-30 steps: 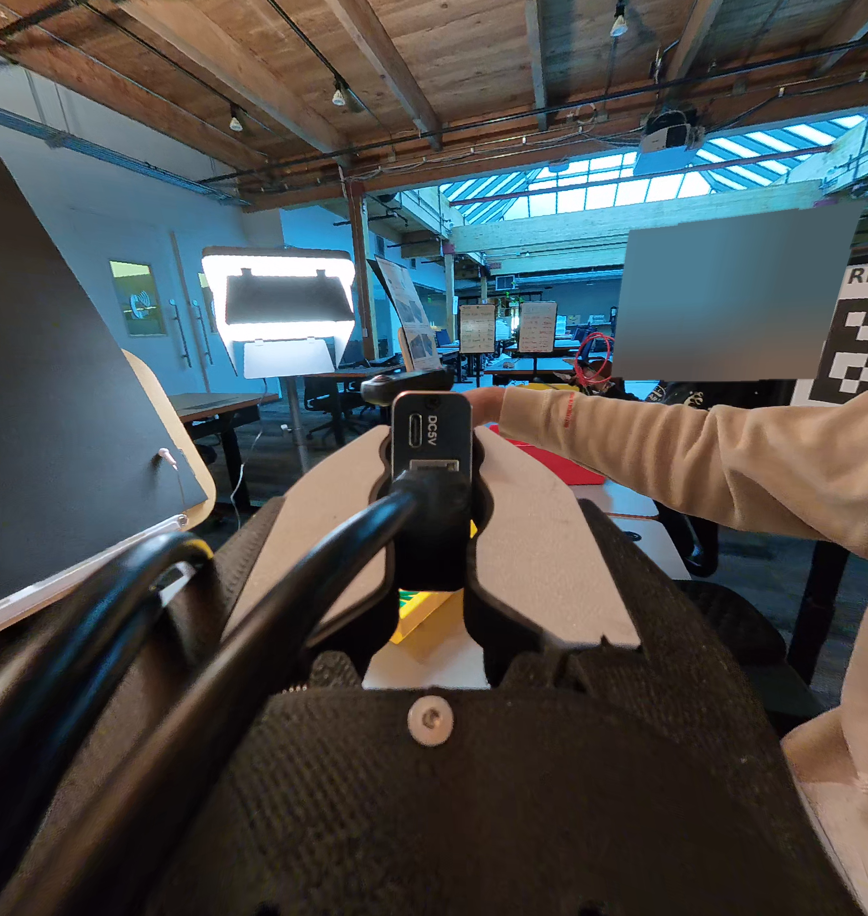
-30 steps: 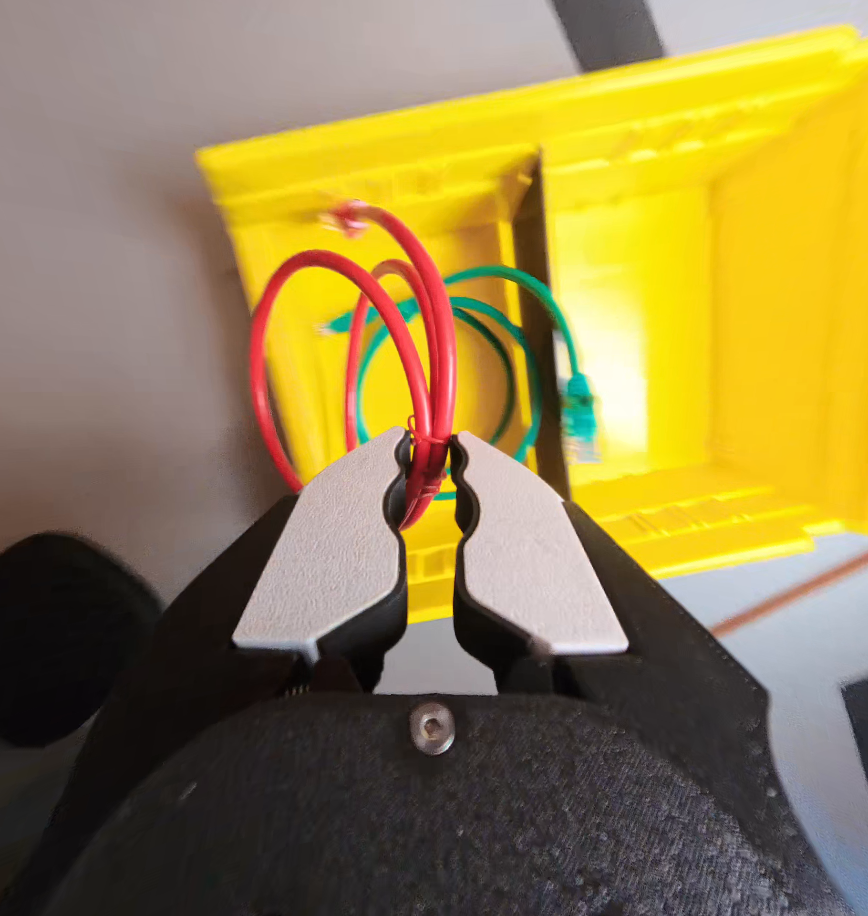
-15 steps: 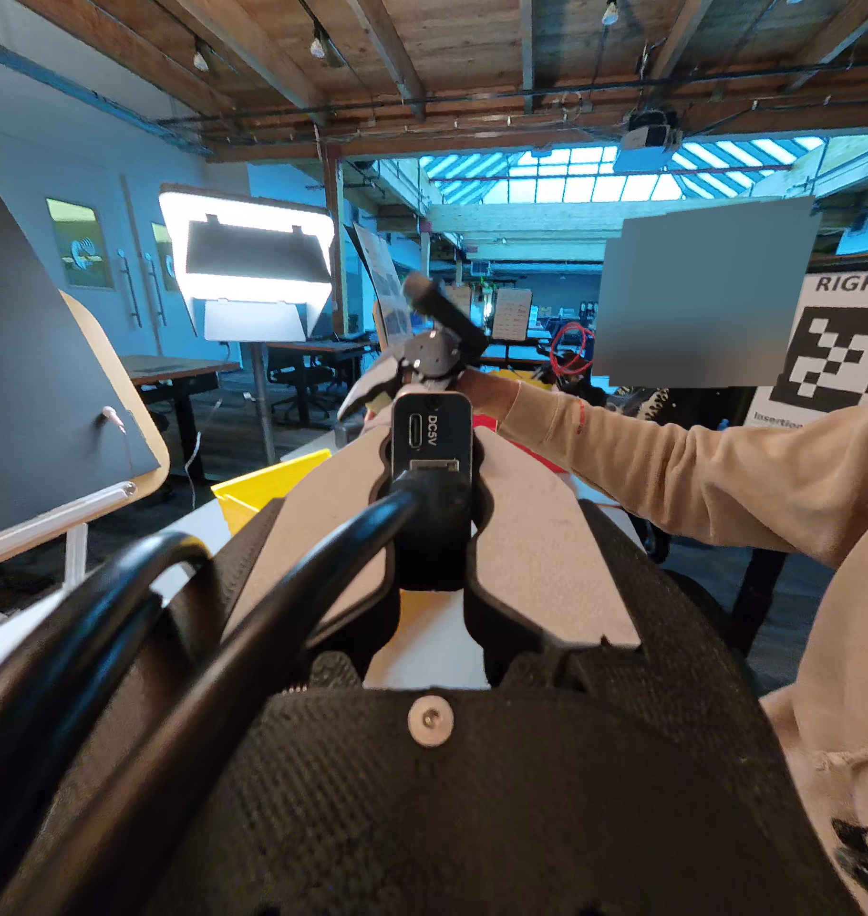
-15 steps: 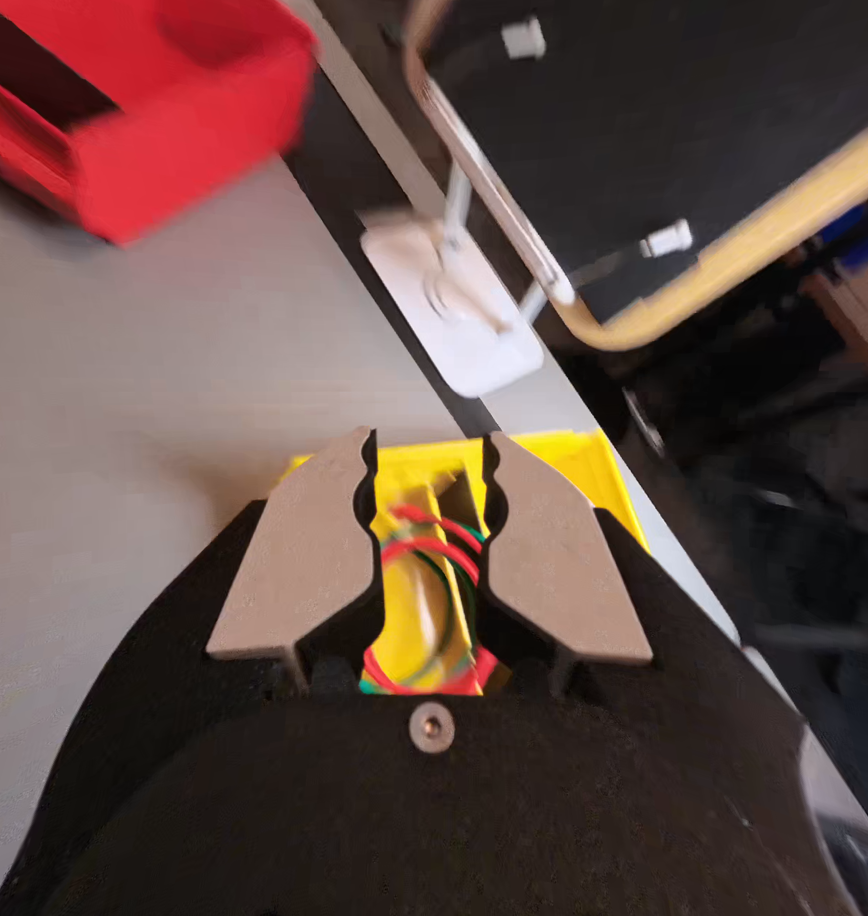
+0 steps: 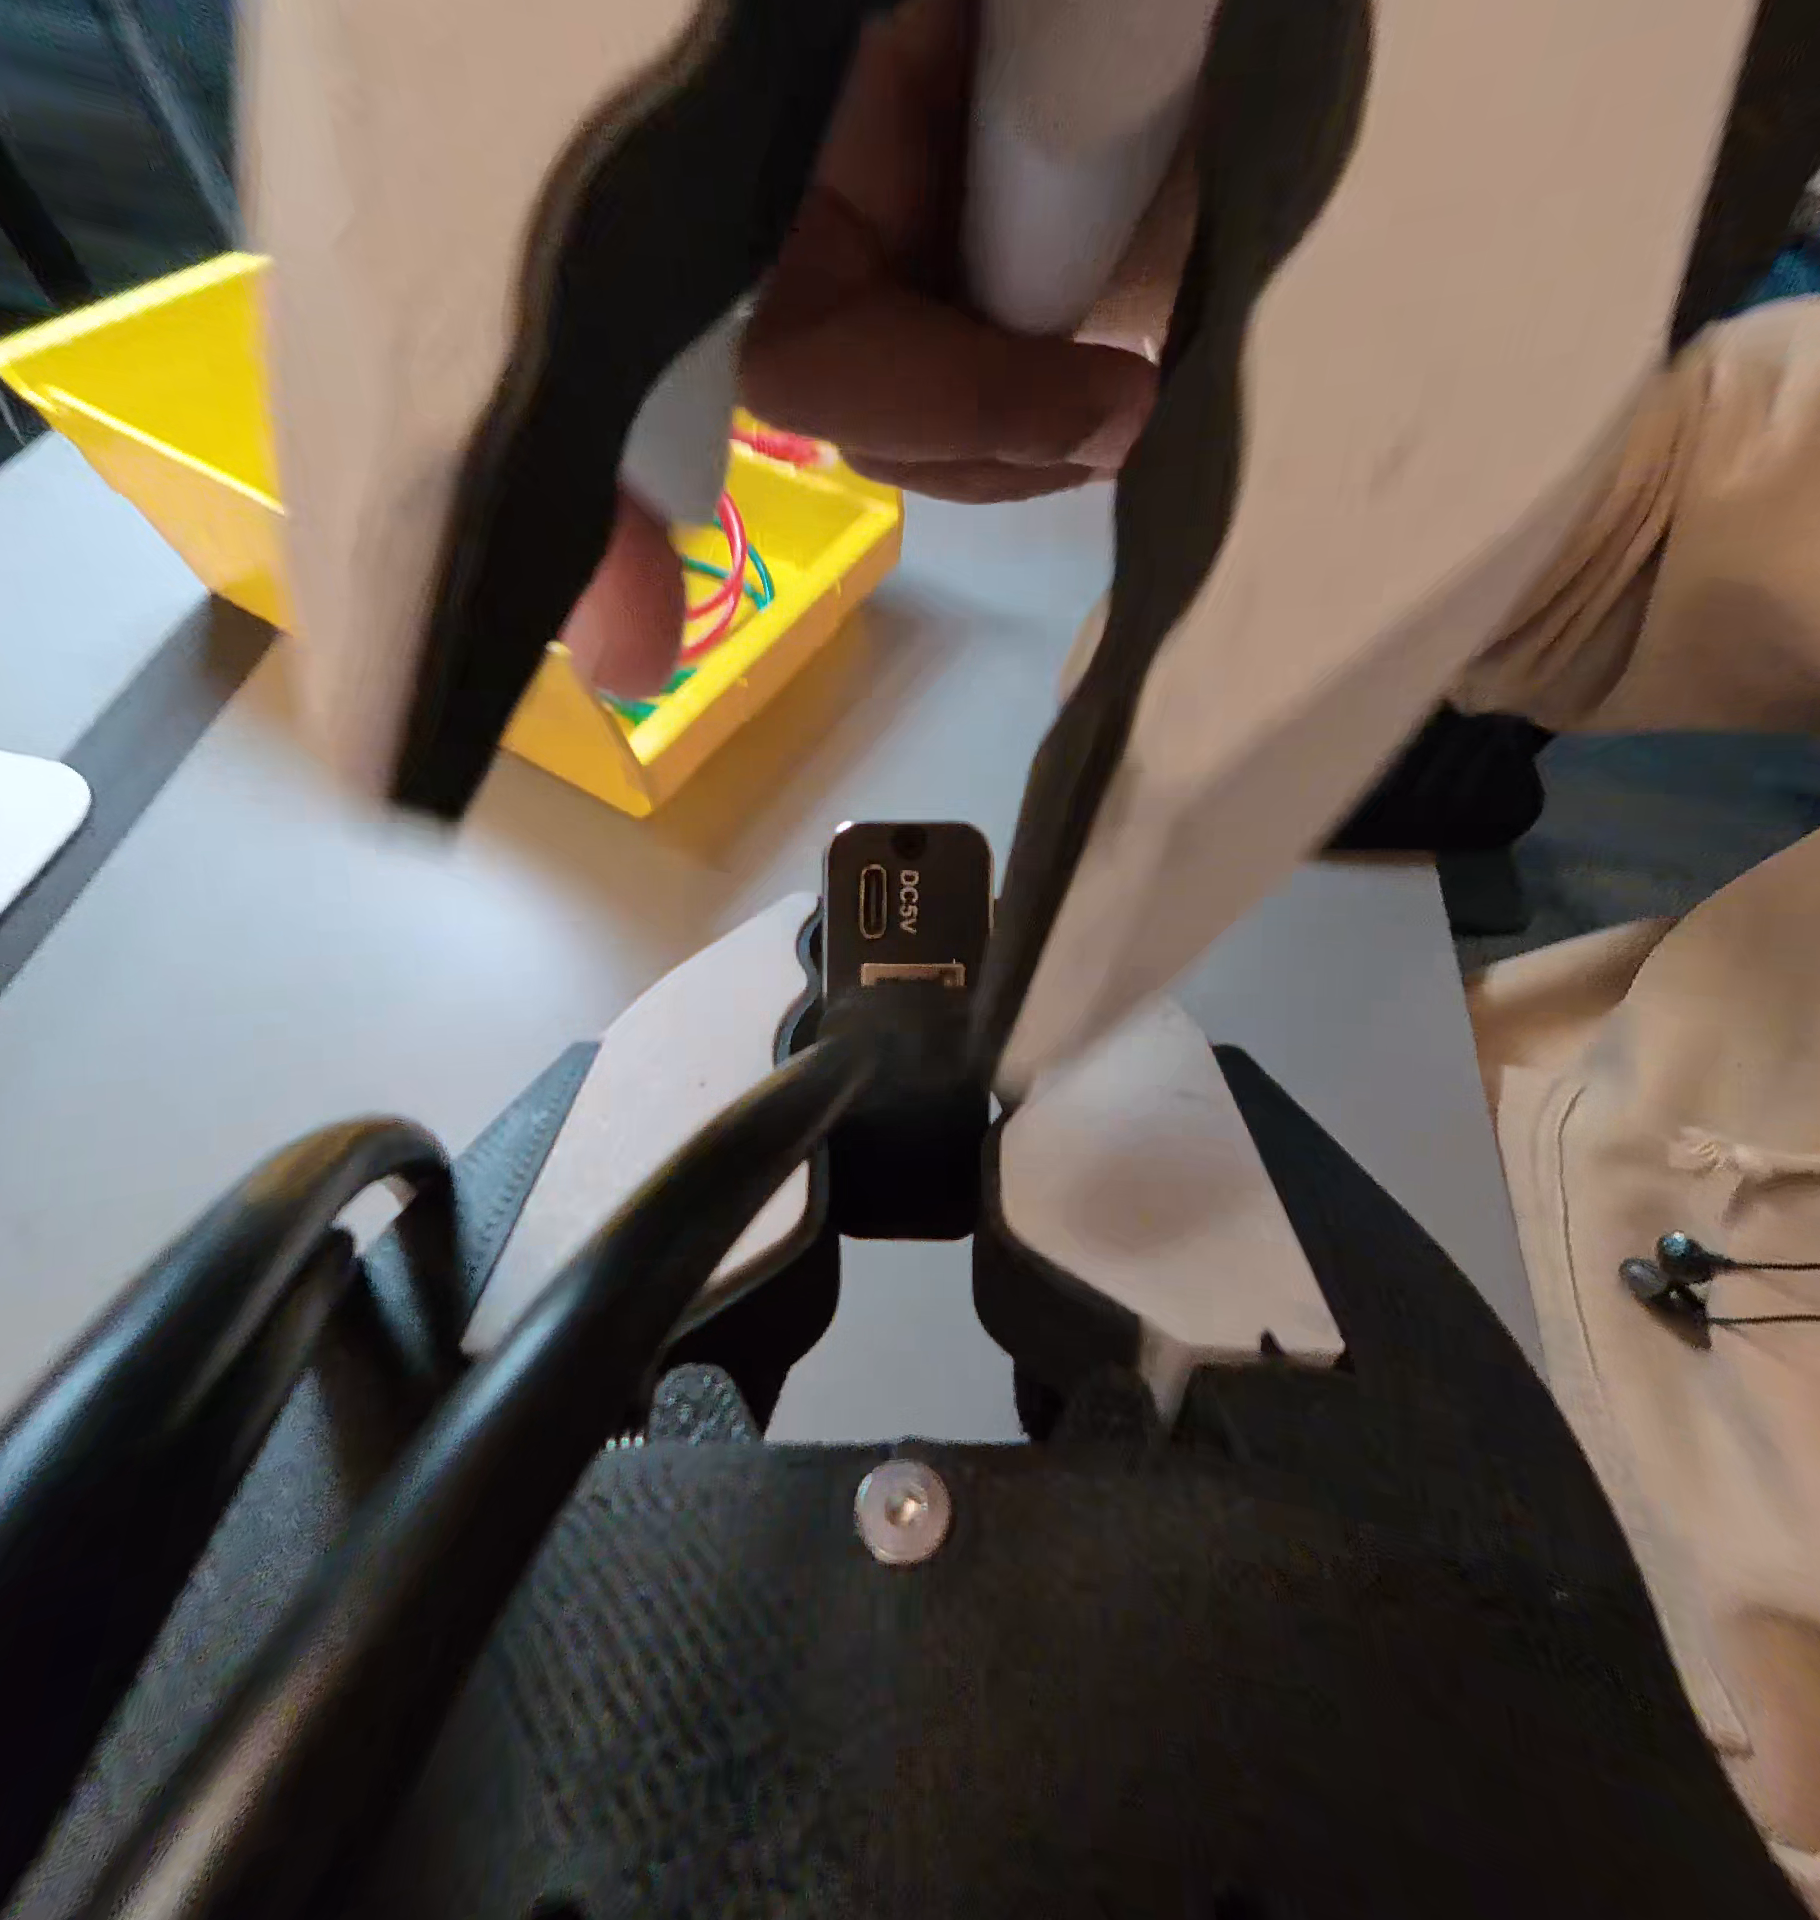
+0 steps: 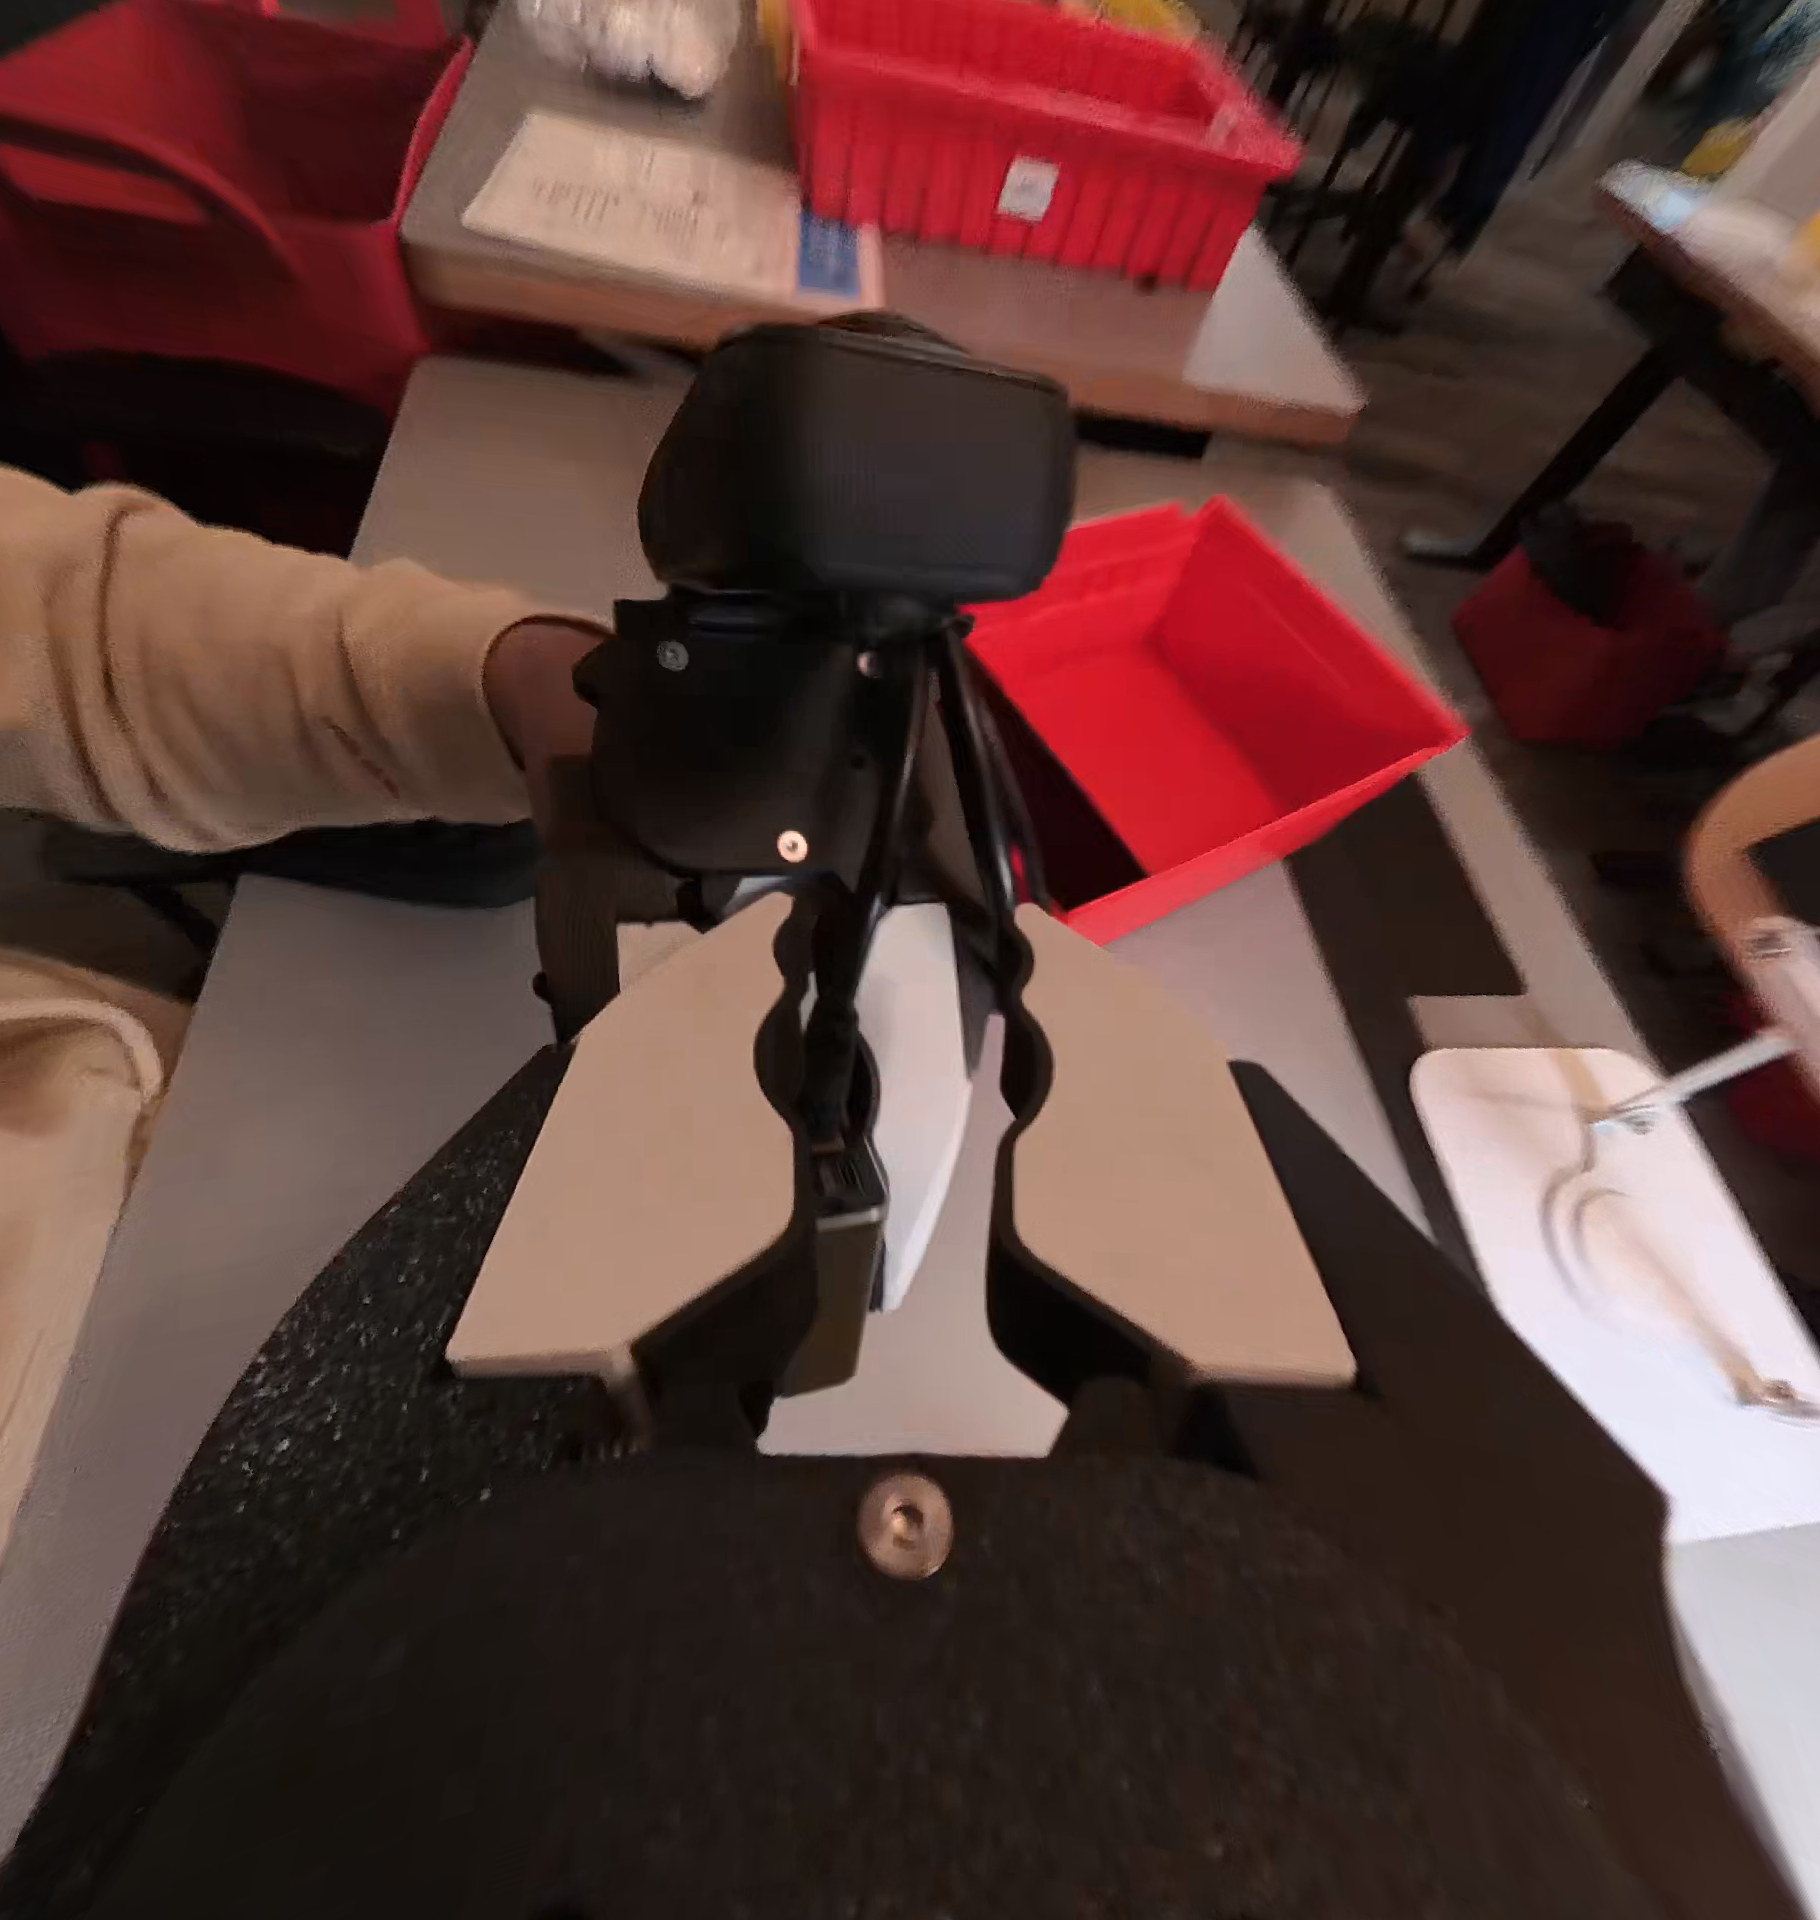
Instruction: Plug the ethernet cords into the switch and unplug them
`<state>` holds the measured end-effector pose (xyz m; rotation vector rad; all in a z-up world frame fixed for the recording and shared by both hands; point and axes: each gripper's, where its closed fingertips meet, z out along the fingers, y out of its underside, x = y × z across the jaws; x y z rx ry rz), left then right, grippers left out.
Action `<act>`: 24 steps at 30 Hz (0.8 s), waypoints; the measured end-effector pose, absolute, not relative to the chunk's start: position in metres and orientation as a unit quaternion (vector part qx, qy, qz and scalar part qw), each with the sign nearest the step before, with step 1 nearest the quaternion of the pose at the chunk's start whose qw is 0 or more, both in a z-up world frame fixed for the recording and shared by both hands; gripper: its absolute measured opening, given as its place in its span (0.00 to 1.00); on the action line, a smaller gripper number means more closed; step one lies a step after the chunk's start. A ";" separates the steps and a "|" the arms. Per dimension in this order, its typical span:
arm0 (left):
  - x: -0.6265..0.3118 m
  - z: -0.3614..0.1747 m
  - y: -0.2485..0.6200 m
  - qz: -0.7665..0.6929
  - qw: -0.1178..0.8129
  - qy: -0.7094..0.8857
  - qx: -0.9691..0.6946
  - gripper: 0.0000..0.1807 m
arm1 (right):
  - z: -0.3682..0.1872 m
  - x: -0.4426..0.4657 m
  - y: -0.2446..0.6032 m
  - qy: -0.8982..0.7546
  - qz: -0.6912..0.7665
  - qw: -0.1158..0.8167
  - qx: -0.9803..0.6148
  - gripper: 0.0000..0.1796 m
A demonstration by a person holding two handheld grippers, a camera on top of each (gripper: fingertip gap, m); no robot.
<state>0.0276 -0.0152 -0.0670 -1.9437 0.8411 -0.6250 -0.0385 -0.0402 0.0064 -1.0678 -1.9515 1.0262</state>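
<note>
Right tool (image 6: 895, 1039) swung over from yellow bin (image 5: 158, 416), fingers apart; left tool (image 5: 906, 1039) clamping switch (image 5: 906, 914)

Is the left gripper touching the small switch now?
Touching. In the left wrist view the left gripper is closed on the switch, both sides pressing its dark body.

Claw-clamped switch (image 5: 908, 914); cords (image 5: 724, 566) binned.

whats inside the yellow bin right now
Red cords and green cords lie coiled in one compartment of the yellow bin. The right gripper and the hand holding it cover much of the bin, so the rest cannot be seen.
</note>
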 end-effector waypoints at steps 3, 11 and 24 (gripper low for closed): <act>0.029 -0.084 -0.014 -0.232 0.425 0.351 -0.801 0.15 | -0.018 -0.042 -0.045 -0.779 0.370 0.292 -0.413 0.05; 0.014 -0.066 0.000 -0.243 0.501 0.319 -0.767 0.23 | 0.028 -0.029 -0.011 -0.653 0.507 0.383 -0.412 0.03; 0.028 -0.012 -0.001 -0.396 0.652 0.238 -0.602 0.15 | 0.079 0.002 0.002 -0.453 0.723 0.402 -0.332 0.03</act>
